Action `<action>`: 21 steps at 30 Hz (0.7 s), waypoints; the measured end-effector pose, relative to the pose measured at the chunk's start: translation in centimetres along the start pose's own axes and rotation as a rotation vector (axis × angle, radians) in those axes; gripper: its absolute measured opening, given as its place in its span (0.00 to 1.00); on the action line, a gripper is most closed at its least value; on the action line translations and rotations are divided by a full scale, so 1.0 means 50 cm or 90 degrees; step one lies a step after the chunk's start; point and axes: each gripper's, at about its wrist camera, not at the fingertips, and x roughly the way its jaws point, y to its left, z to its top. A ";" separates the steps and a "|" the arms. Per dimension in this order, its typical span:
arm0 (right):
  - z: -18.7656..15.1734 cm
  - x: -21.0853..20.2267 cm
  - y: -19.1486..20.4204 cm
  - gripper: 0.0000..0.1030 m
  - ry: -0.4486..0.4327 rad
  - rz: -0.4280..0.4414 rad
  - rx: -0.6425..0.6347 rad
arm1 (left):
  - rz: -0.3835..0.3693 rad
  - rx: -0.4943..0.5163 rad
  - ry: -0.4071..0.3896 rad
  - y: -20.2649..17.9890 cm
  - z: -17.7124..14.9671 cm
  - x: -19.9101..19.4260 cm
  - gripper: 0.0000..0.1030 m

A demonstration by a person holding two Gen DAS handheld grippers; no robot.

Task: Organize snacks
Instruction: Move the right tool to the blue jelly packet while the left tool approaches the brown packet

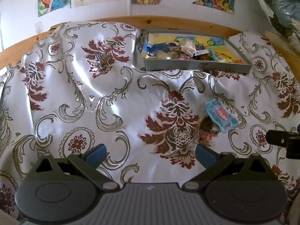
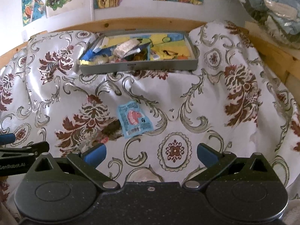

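Blue packet [image 2: 134, 120] on cloth, both jaws apart

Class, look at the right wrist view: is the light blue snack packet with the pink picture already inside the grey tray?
No. The light blue snack packet lies on the patterned cloth, well short of the grey tray that holds other snacks.

Right gripper [image 2: 151, 154], jaws wide apart, hovers over a floral cloth [image 2: 206, 103]; blue packet [image 2: 134, 120] ahead, grey snack tray [image 2: 138, 66] beyond.
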 end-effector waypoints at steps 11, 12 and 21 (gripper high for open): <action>0.025 0.055 -0.015 0.99 0.056 0.048 0.023 | -0.019 -0.001 0.013 -0.009 0.019 0.042 1.00; 0.028 0.063 -0.016 0.99 0.061 0.047 0.022 | -0.017 0.004 0.012 -0.013 0.021 0.047 1.00; 0.055 0.112 -0.028 0.99 0.058 0.012 -0.029 | -0.036 0.043 0.019 -0.049 0.026 0.088 1.00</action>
